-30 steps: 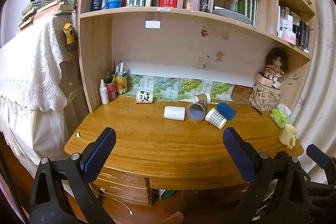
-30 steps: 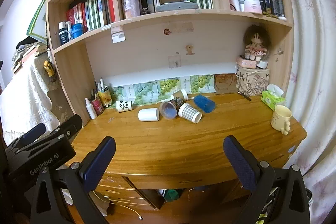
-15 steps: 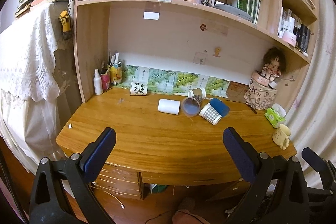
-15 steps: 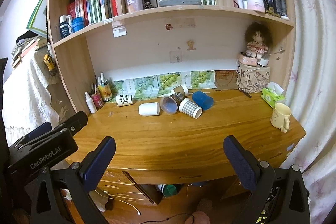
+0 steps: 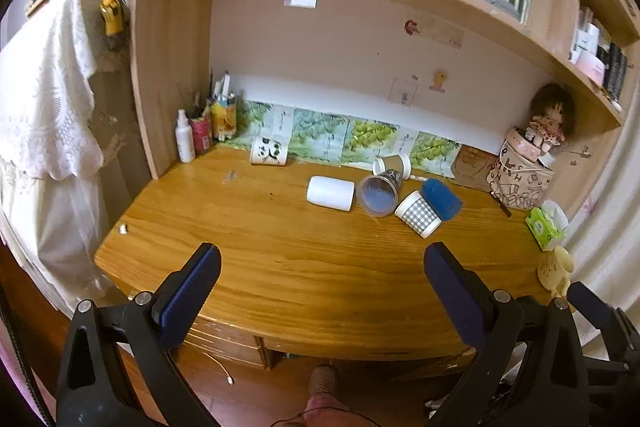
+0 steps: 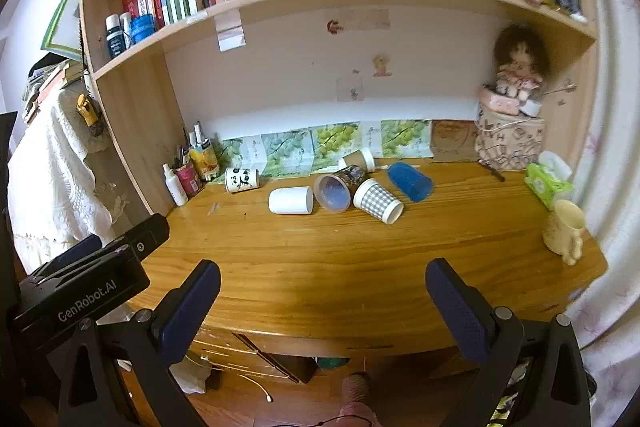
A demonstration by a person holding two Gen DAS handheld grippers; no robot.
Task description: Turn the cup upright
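Several cups lie on their sides at the back middle of the wooden desk (image 5: pixel 304 267): a white cup (image 5: pixel 330 193), a clear cup with a blue inside (image 5: pixel 379 188), a checked paper cup (image 5: pixel 418 214), a blue cup (image 5: pixel 441 198), a brown paper cup (image 5: pixel 394 165) and a panda cup (image 5: pixel 268 151). They also show in the right wrist view: white cup (image 6: pixel 290 200), checked cup (image 6: pixel 378 201), blue cup (image 6: pixel 410 181). My left gripper (image 5: pixel 320 291) is open and empty over the desk's front edge. My right gripper (image 6: pixel 322 297) is open and empty, also at the front edge, with the left gripper's body (image 6: pixel 84 279) beside it.
A cream mug (image 6: pixel 565 230) stands upright at the desk's right end, by a green tissue pack (image 6: pixel 549 183). A patterned box with a doll (image 6: pixel 510 139) sits at the back right. Bottles and a pen pot (image 5: pixel 200 135) stand at the back left. Bookshelves overhang the desk.
Both grippers have moved forward and closer to the desk, so the cups look larger. The cups have not moved. Both grippers stay open.
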